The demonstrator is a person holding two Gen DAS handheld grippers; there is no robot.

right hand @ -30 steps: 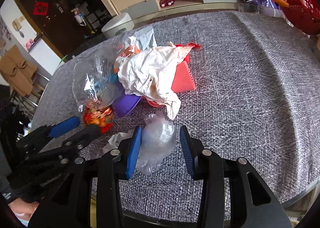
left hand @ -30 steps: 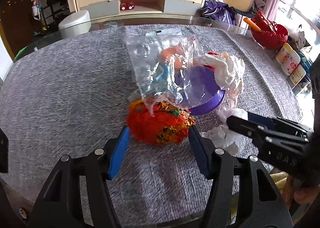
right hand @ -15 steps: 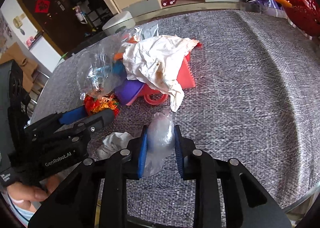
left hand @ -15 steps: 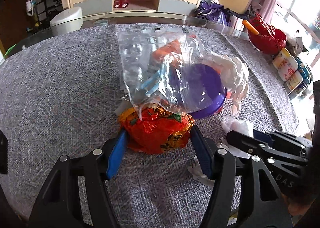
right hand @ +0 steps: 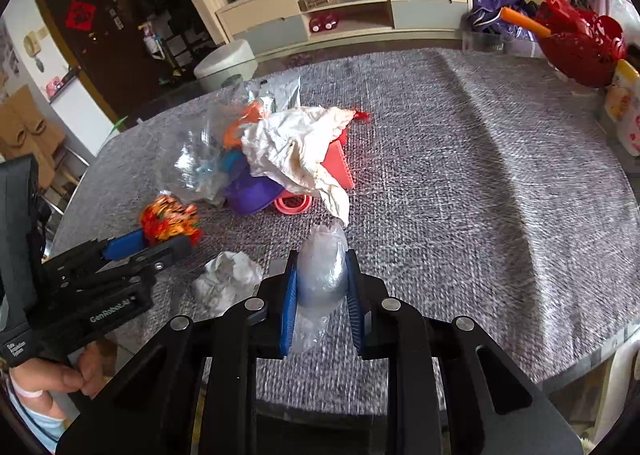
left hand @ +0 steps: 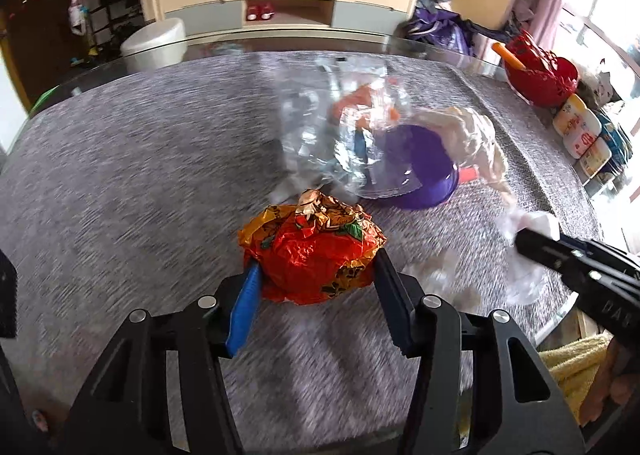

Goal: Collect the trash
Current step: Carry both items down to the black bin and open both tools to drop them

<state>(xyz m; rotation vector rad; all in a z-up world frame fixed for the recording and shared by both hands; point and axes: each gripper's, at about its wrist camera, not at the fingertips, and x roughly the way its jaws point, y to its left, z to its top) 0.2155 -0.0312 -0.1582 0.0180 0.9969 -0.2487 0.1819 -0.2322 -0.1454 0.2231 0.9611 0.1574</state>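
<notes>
A crumpled orange snack wrapper (left hand: pixel 312 251) sits between the blue pads of my left gripper (left hand: pixel 318 267). The jaws are closing and both pads press its sides. In the right wrist view the same wrapper (right hand: pixel 170 217) shows at the tip of the left gripper (right hand: pixel 160 245). My right gripper (right hand: pixel 322 259) is shut on a wad of clear plastic film (right hand: pixel 322 275), held just above the grey cloth. A crumpled white tissue (right hand: pixel 228 279) lies loose on the cloth between the two grippers.
Behind lies a heap: a clear bag of scraps (left hand: pixel 340 135), a purple bowl (left hand: pixel 424 179), crumpled white paper (right hand: pixel 296 143) and a red plastic piece (right hand: pixel 340 163). A red basket (left hand: pixel 540 75) and bottles (left hand: pixel 580 127) stand at the right edge of the grey-clothed table (right hand: pixel 480 175).
The left jaws narrowed onto the orange wrapper, which now stands clear of the bag. The right jaws went from open around the plastic wad to shut on it and rose slightly.
</notes>
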